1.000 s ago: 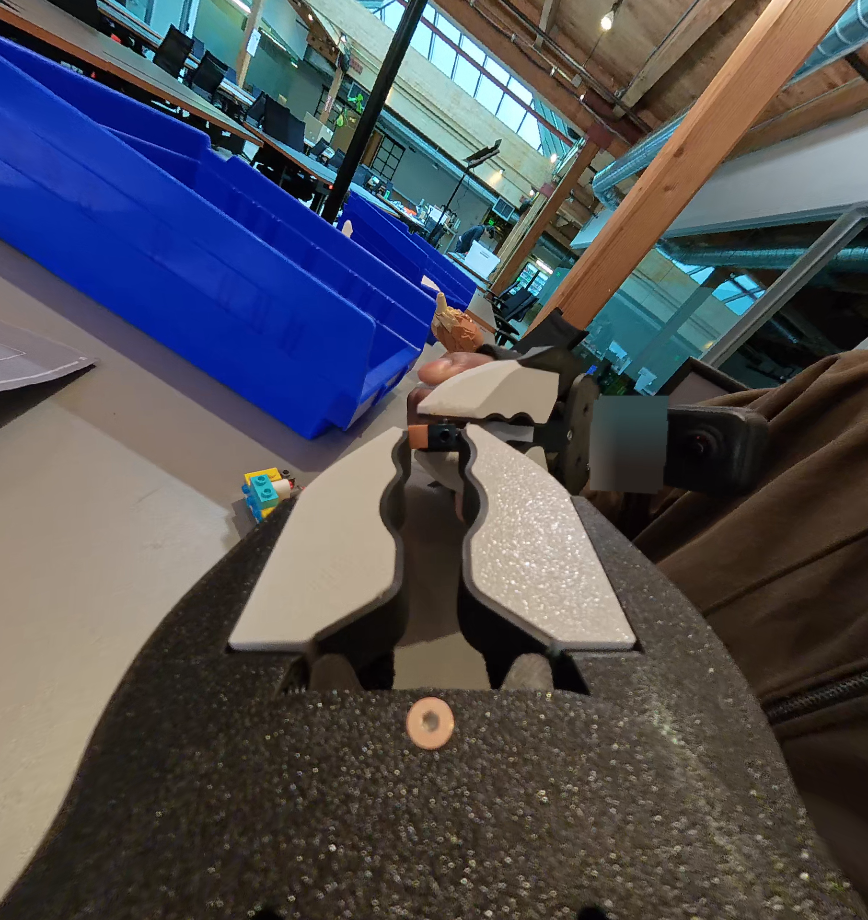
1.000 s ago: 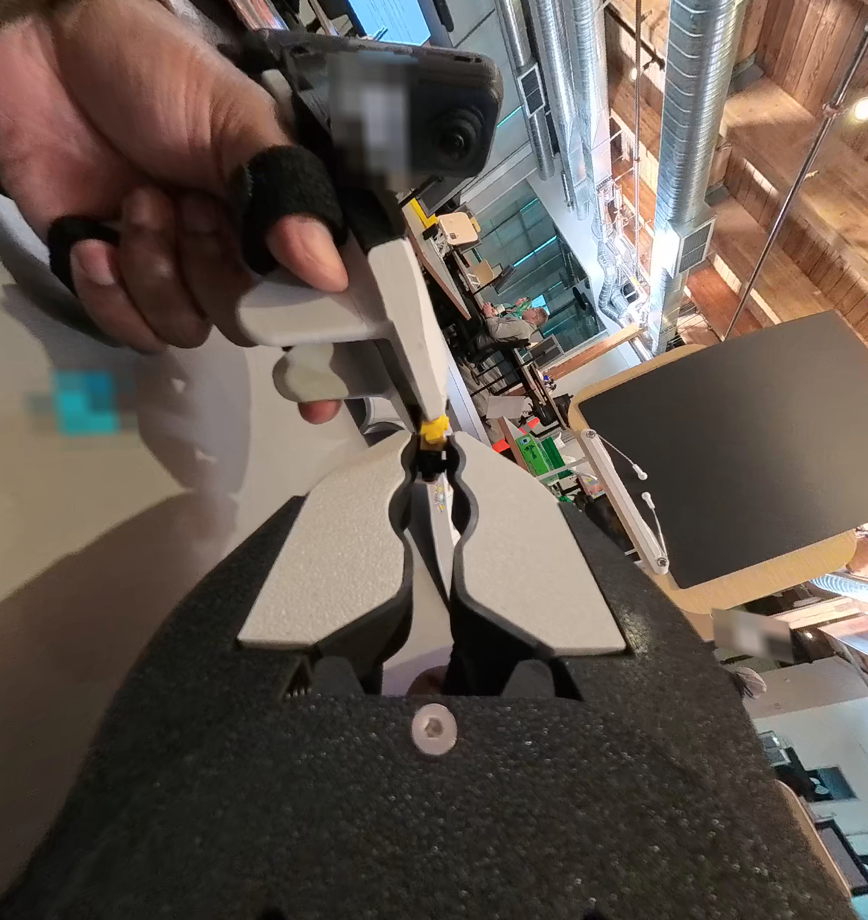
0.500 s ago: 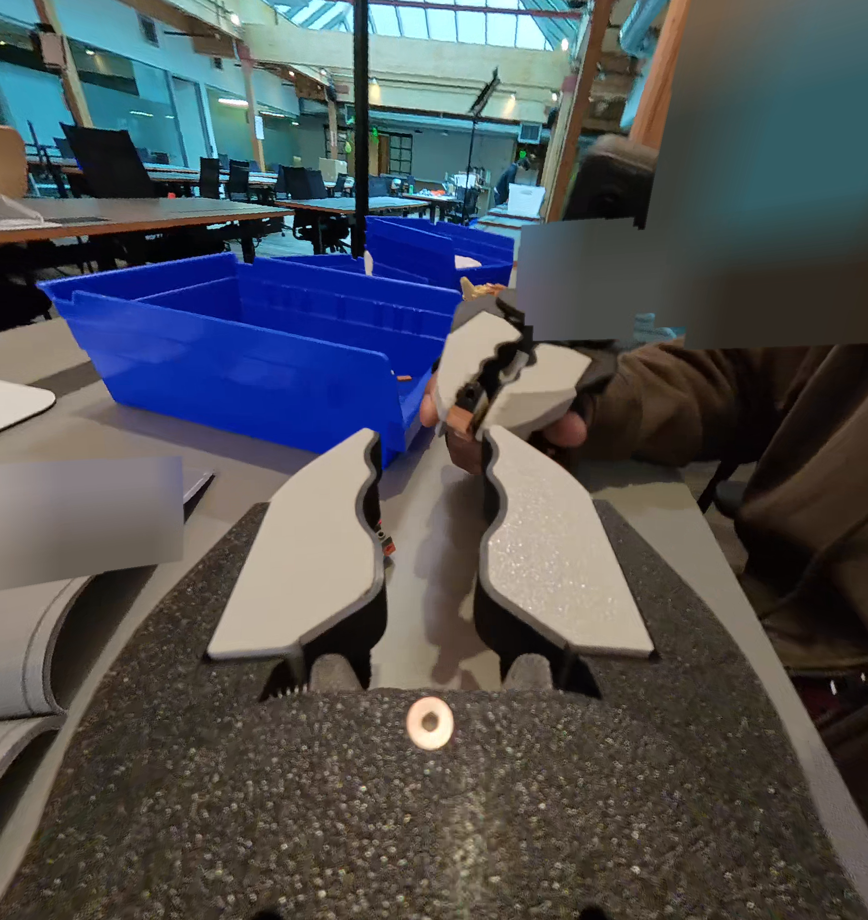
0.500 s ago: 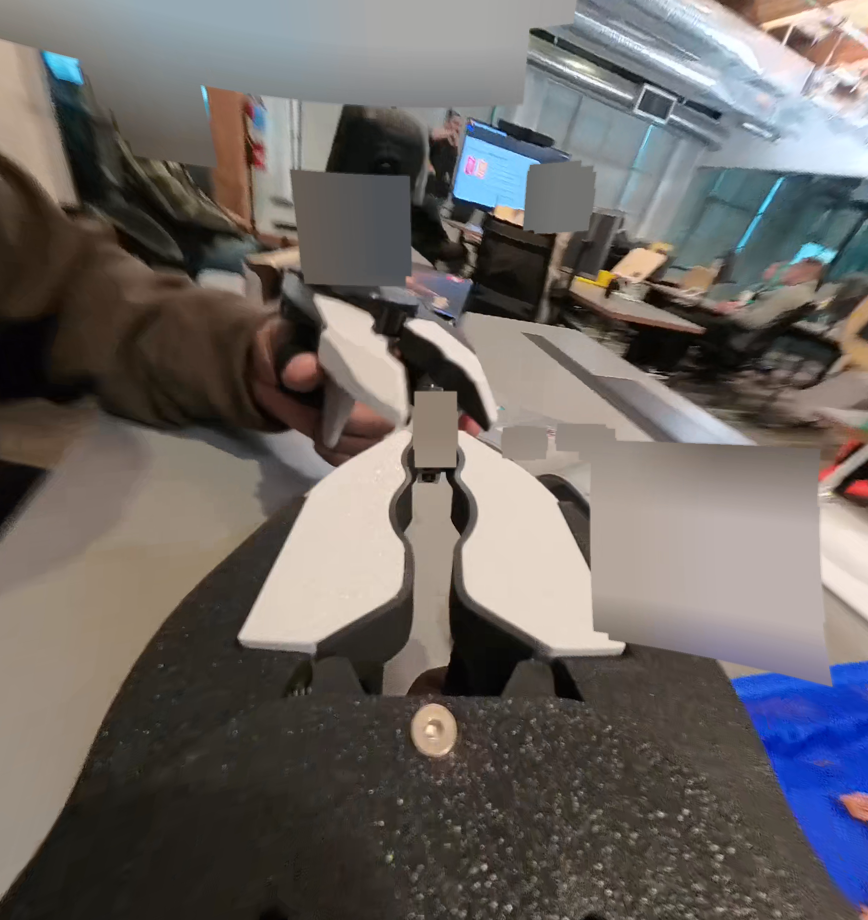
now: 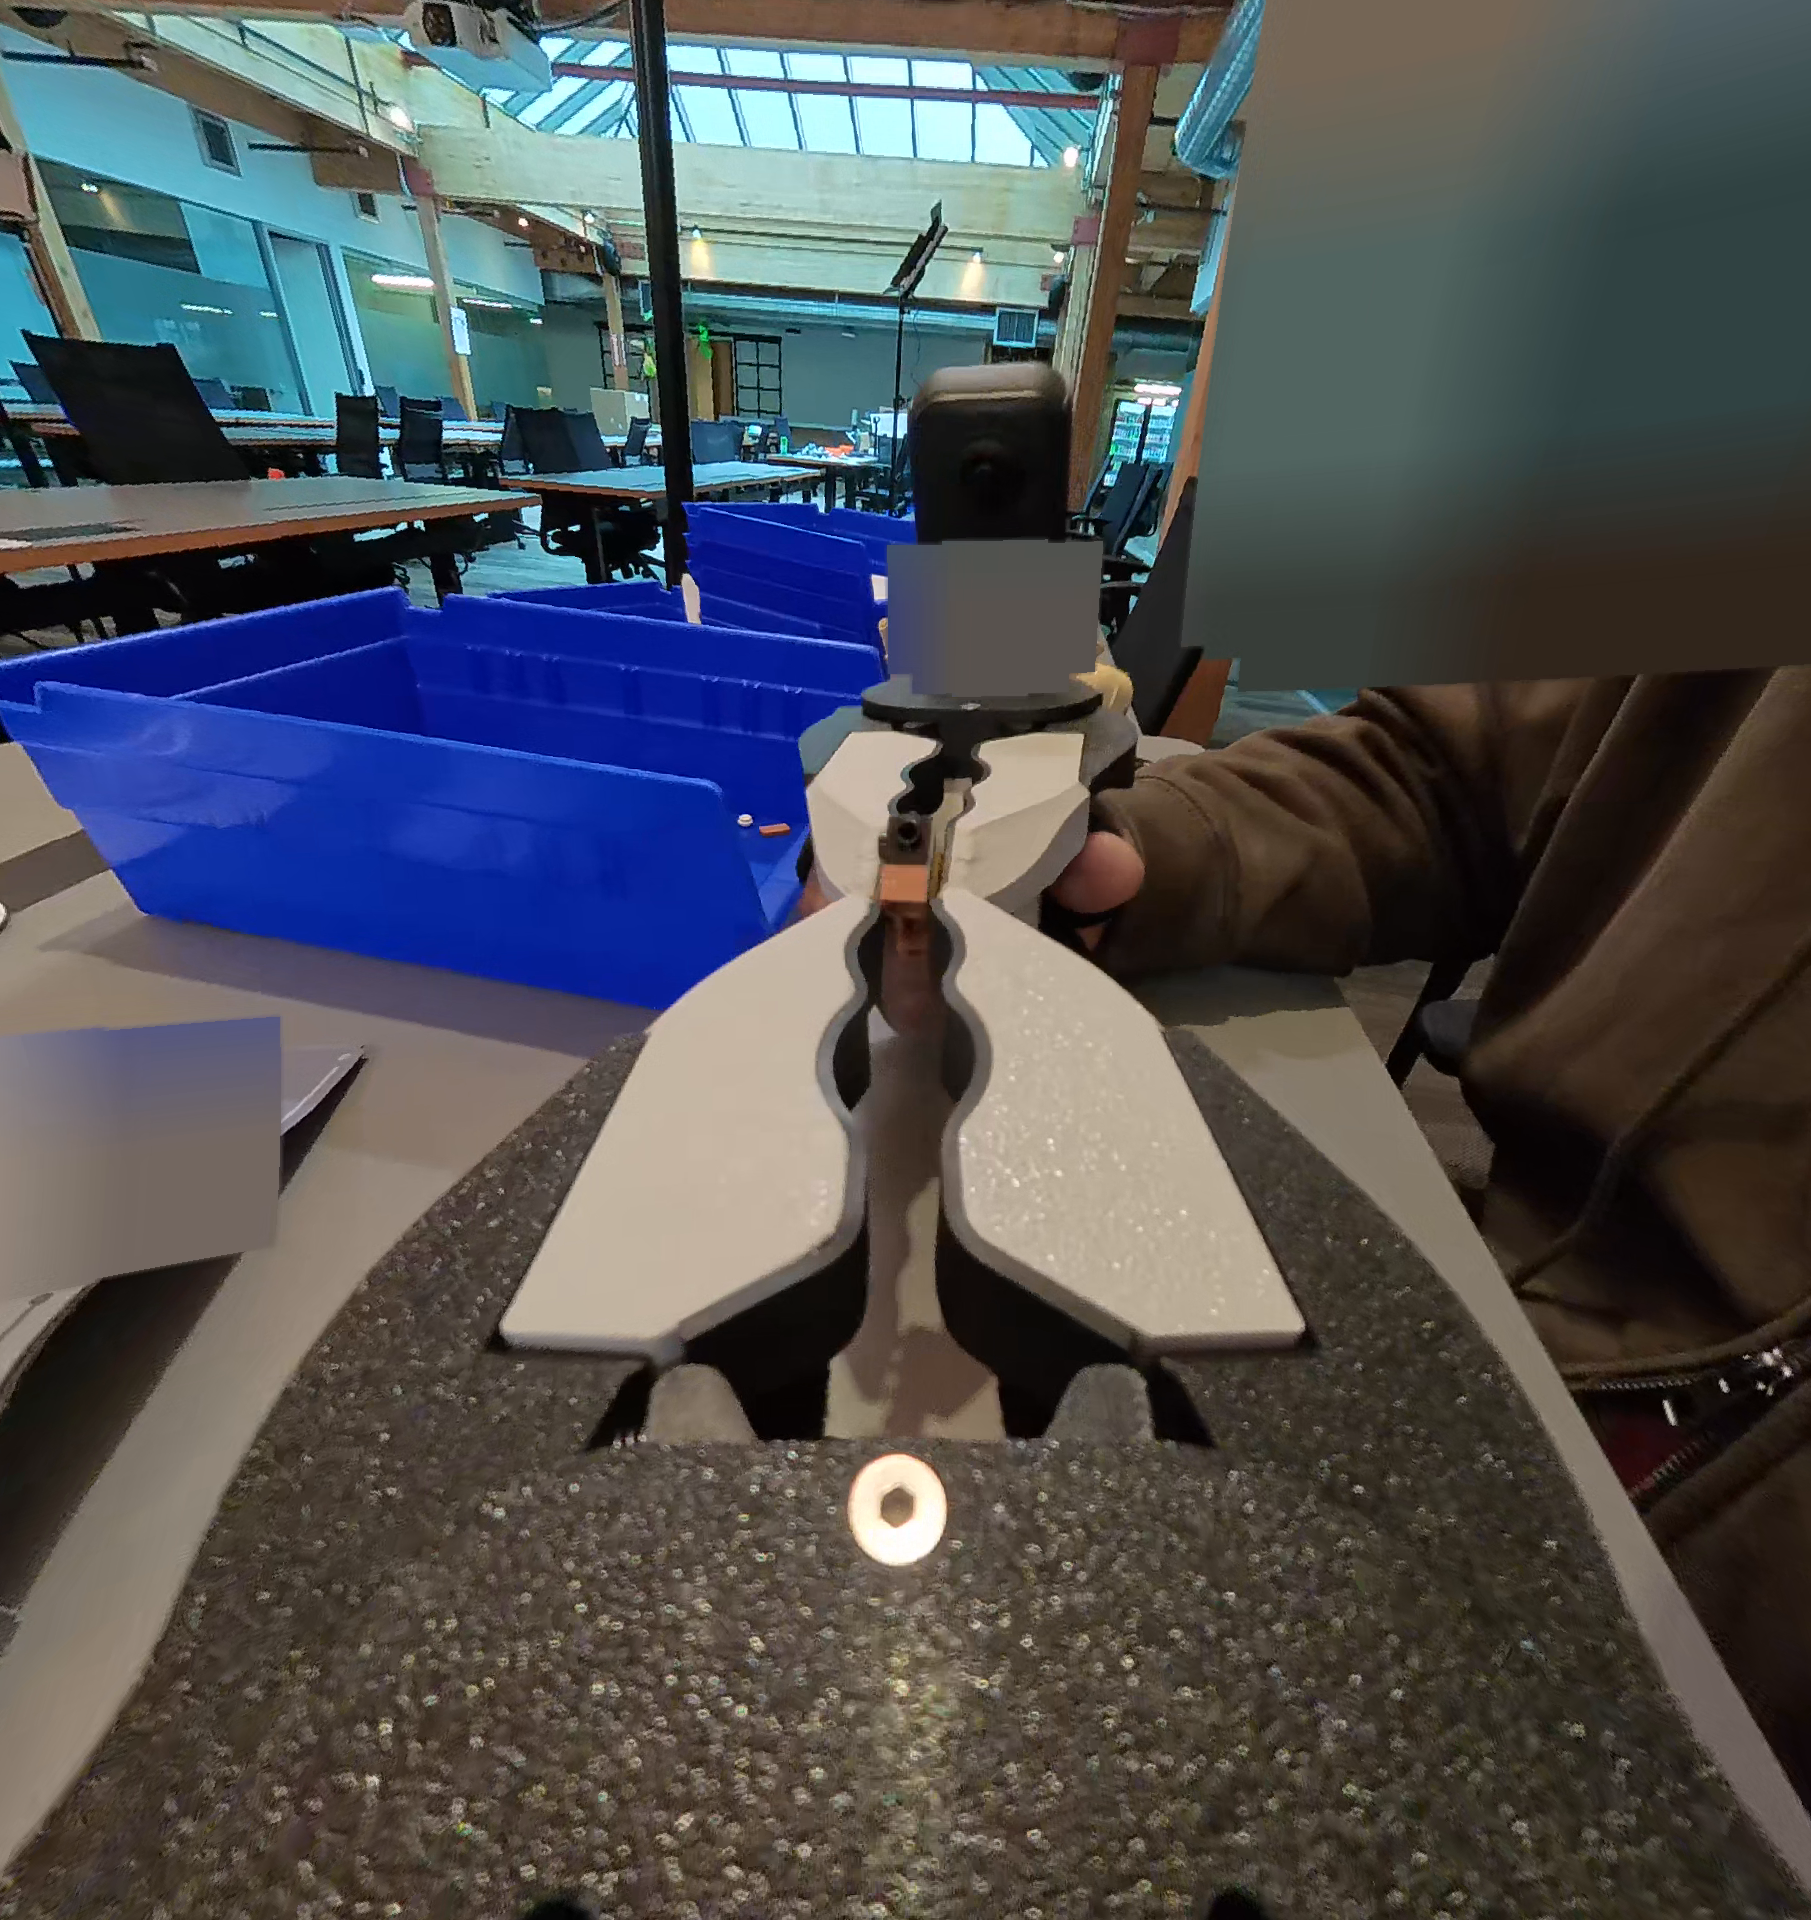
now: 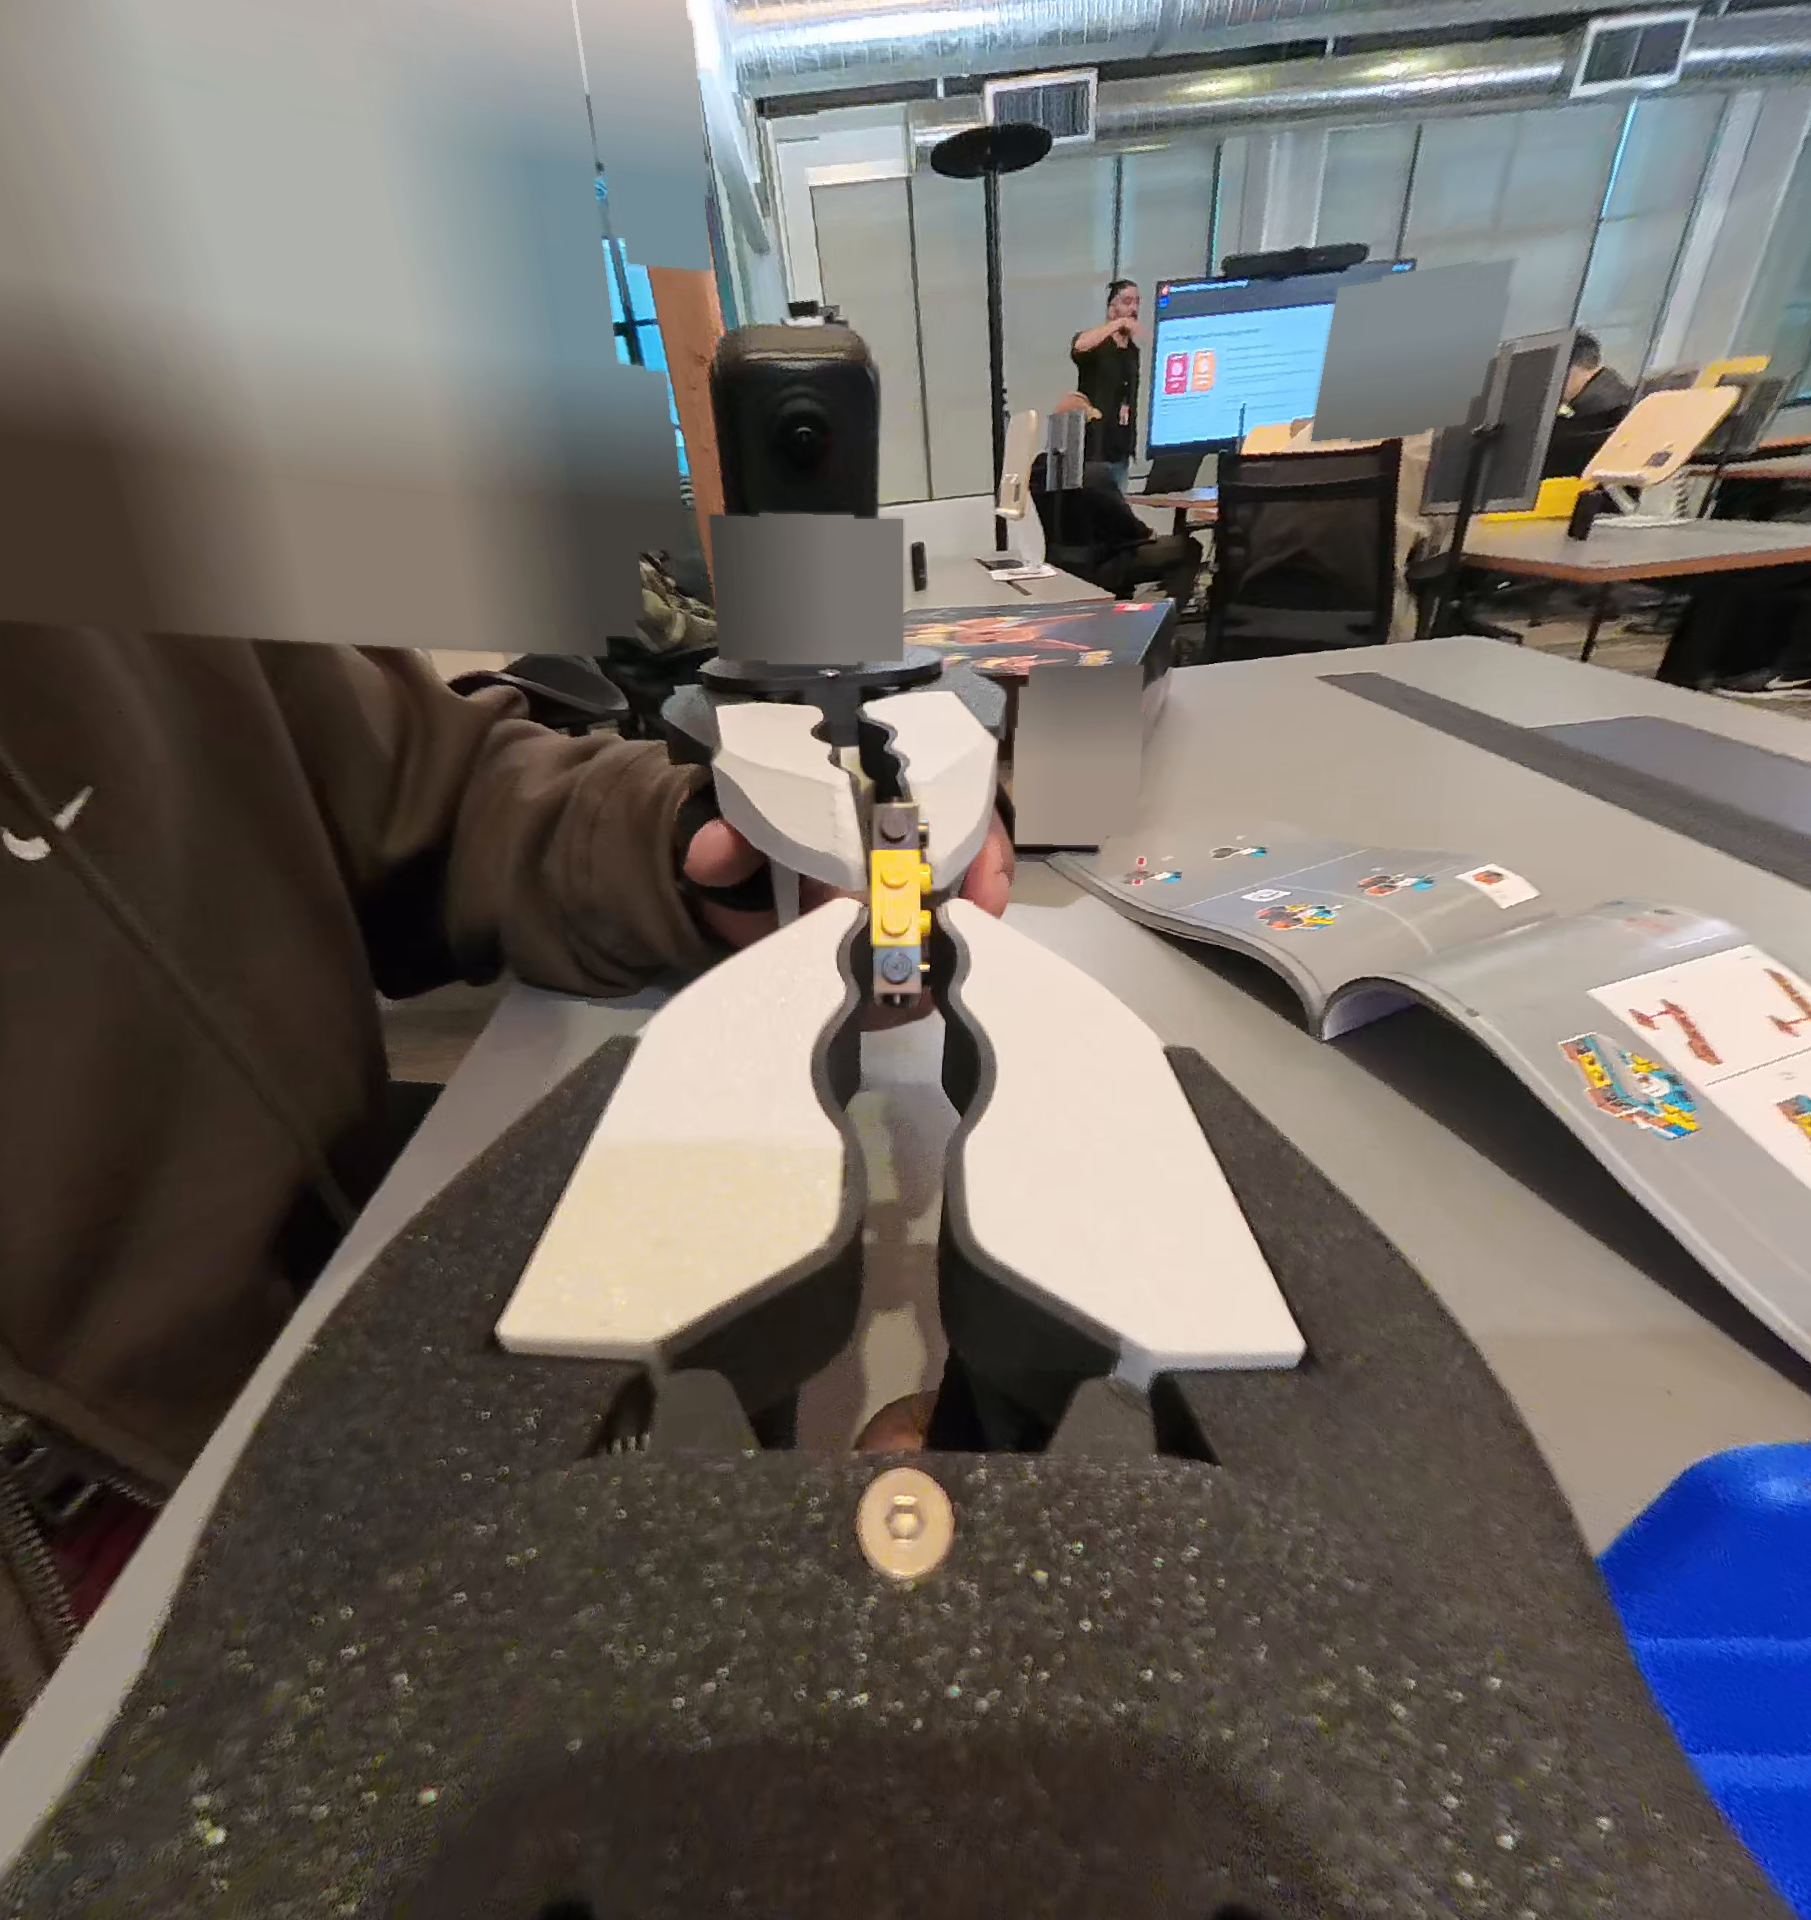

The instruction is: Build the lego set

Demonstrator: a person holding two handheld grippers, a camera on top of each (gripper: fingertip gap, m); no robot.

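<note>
A small lego assembly of grey and yellow bricks [image 6: 896, 914] is held in the air between the two grippers, which face each other tip to tip. My right gripper [image 6: 896, 961] is shut on its near grey end. My left gripper [image 6: 880, 805] grips the far end. In the left wrist view the assembly shows a brown end piece [image 5: 899, 888] and a black piece [image 5: 906, 831]. My left gripper [image 5: 901, 920] is shut on the brown end, and my right gripper [image 5: 927, 821] holds the black end just beyond.
A blue bin [image 5: 413, 831] with small loose pieces [image 5: 771, 828] stands left of the grippers on the grey table [image 5: 465, 1049]. An open instruction booklet [image 6: 1503, 987] lies to the right, a lego box [image 6: 1036, 634] behind it, another blue bin corner [image 6: 1753, 1662] near. Brown sleeves hold both grippers. Less than 4 cm separates the two grippers' tips.
Half a second ago my left gripper was open and apart from the right one. Now it has closed on the far end of the assembly, and both grippers are level and facing each other.
</note>
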